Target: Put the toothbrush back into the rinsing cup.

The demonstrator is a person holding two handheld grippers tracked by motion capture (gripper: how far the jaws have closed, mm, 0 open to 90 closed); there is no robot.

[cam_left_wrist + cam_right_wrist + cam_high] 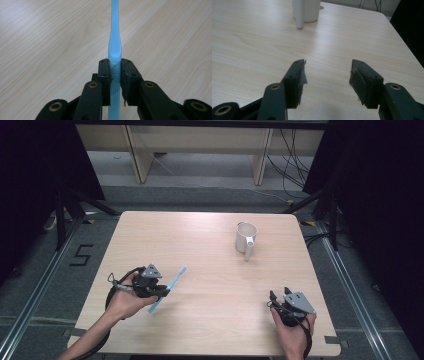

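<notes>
A: Where is the toothbrush (114, 47) now?

B: It is in your left gripper (165, 291). The jaws are clamped on its handle, near the ribbed part, and the thin neck goes straight forward, away from the jaws. In the high view the brush is tilted, one end up and forward of the gripper, the other end low near the table (200, 250).

A: And my right gripper (327, 75)?

B: Its jaws stand apart, with nothing between them. The white mug (246, 237) is ahead of it, well apart, with the handle turned toward you.

A: Which step is this?

B: I think you have the brush picked and now must carry it. Probably it goes into the mug. For this you need to bring the left gripper forward and to the right, turn the brush upright above the rim, and only then let the jaws go apart.
</notes>
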